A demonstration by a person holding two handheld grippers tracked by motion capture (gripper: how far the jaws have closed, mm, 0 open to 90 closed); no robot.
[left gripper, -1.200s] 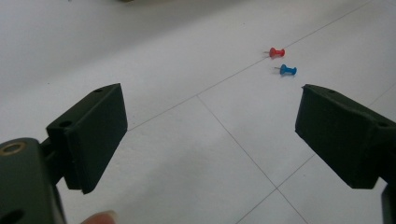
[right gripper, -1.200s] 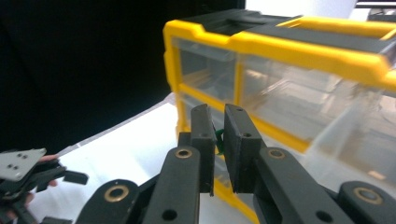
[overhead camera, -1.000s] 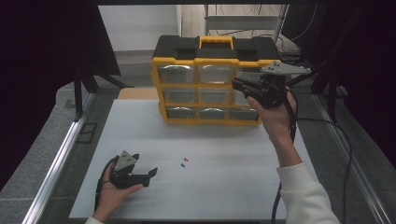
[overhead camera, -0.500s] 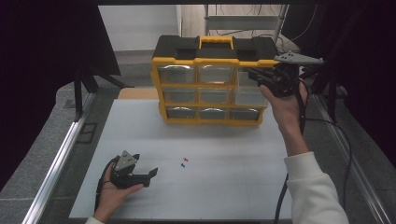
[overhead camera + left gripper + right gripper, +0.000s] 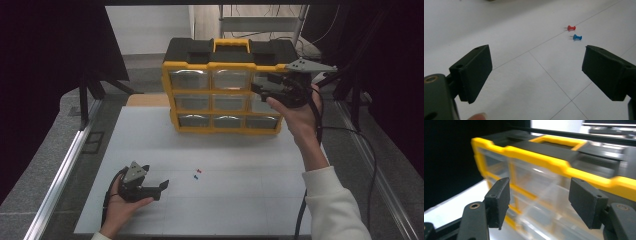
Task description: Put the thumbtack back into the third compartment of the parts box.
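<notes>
A yellow and black organizer box (image 5: 225, 90) with clear drawers stands upright at the back of the white table (image 5: 240, 210). My right gripper (image 5: 261, 86) is open and held in front of the box's upper right drawers; the right gripper view looks along the box (image 5: 544, 182) with nothing between the jaws (image 5: 539, 202). A red pushpin (image 5: 199, 171) (image 5: 571, 27) and a blue pushpin (image 5: 195, 176) (image 5: 577, 37) lie on the table's middle. My left gripper (image 5: 160, 187) (image 5: 536, 72) rests low at the front left, open, pointing toward the pins.
A metal rail (image 5: 60, 175) runs along the table's left side and another rail (image 5: 395, 200) along the right. Cables (image 5: 370, 150) trail from the right gripper. Dark curtains stand at both sides.
My right gripper has risen and moved from the box's lower right drawers up to its upper right drawers. The left gripper and the pins have stayed put.
</notes>
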